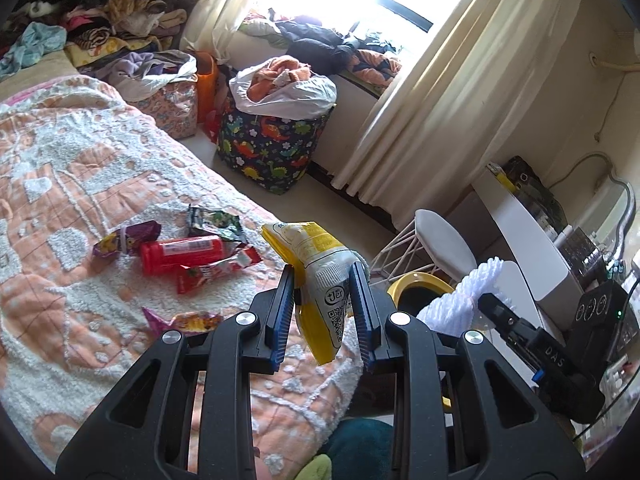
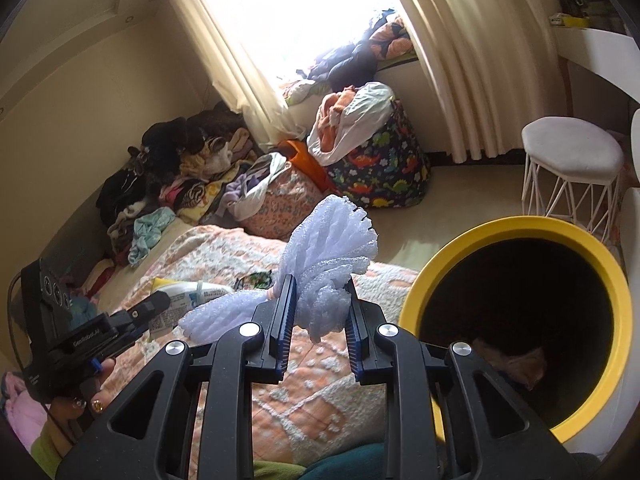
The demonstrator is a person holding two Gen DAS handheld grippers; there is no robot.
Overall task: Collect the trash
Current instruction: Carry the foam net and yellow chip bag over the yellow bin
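Two grippers each carry trash above a bed (image 1: 60, 184) with a peach-and-white blanket. Left gripper (image 1: 322, 304) is clenched on a yellow-and-white snack bag (image 1: 320, 276); right gripper (image 2: 320, 304) is clenched on a white foam fruit net (image 2: 332, 264). A yellow-rimmed trash bin (image 2: 424, 280) stands just beside the bed, near the net. A red tube (image 1: 180, 254) and wrappers (image 1: 212, 222) remain on the blanket. Likely next: swing each load over the bin opening and let go.

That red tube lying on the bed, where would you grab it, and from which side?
Grip the red tube around its middle, coming from above with the jaws across its width. It lies flat on the blanket with its long sides mostly exposed, while wrappers crowd its right end.
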